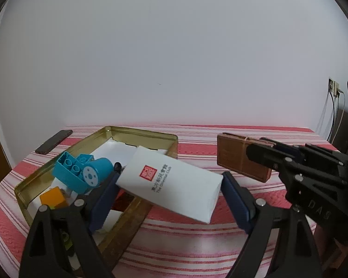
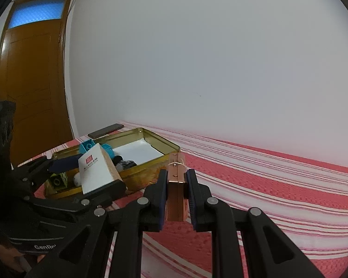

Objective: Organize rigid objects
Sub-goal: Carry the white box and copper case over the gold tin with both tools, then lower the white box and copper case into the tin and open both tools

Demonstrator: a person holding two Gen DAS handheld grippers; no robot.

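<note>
Nearest to us, our left tongs point(image 1: 169, 197) grip a white card box point(image 1: 171, 185), smooth and oblong with a red square seal and dark lettering, its blue pads point(image 1: 237, 205) pressing both long sides. We hold it tilted above the near rim of the gold tin point(image 1: 141, 134), our landmark. Beneath everything lies the worktop point(image 1: 197, 236), covered in a woven cloth with a bumpy weave, banded pink-red and white. That tin is a shallow metal tray, rectangular with rounded corners and shiny walls, lined in white. Our right tongs point(image 2: 176, 192) are clenched on a slim copper-brown case point(image 2: 176, 185), flat, rigid and ribbed, with a thin cord around it, held on edge just right of the tin. Inside the tin sits a glossy teal plastic brick point(image 1: 81, 171) with round studs, and an orange cube point(image 1: 53, 198) at the near left corner. Beyond the tin's far left corner lies a flat dark phone point(image 1: 54, 141).
</note>
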